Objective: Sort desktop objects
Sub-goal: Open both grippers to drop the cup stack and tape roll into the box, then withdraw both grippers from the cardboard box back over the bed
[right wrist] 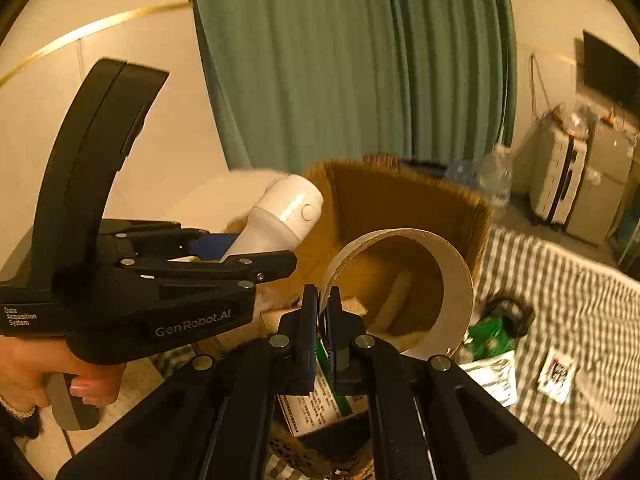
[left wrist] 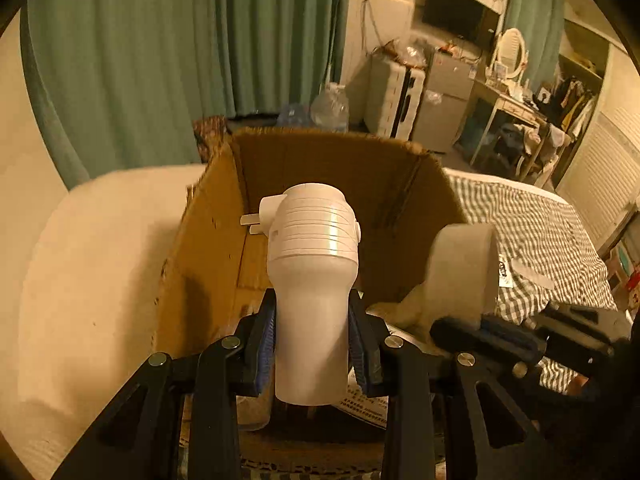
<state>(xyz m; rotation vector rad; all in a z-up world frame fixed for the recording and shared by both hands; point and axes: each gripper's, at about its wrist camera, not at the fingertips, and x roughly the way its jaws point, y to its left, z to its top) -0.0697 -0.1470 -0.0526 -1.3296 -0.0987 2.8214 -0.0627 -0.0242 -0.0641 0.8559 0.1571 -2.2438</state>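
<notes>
My left gripper (left wrist: pixel 311 340) is shut on a white plug-in device (left wrist: pixel 310 264) with ridged head and two prongs, held over the open cardboard box (left wrist: pixel 208 248). It also shows in the right wrist view (right wrist: pixel 280 216), with the left gripper (right wrist: pixel 224 256) around it. My right gripper (right wrist: pixel 323 320) is shut on the rim of a wide tape roll (right wrist: pixel 456 280), held just above the box (right wrist: pixel 400 196). The roll shows blurred in the left wrist view (left wrist: pixel 460 272), with the right gripper (left wrist: pixel 472 330) under it.
The box stands on a bed with a grey-striped sheet (right wrist: pixel 580 320). A white pillow (left wrist: pixel 100 280) lies left of the box. A green packet (right wrist: pixel 492 336), a white pouch (right wrist: pixel 494 376) and a small card (right wrist: pixel 558 372) lie on the sheet. A printed carton (right wrist: pixel 316 404) sits under my right gripper.
</notes>
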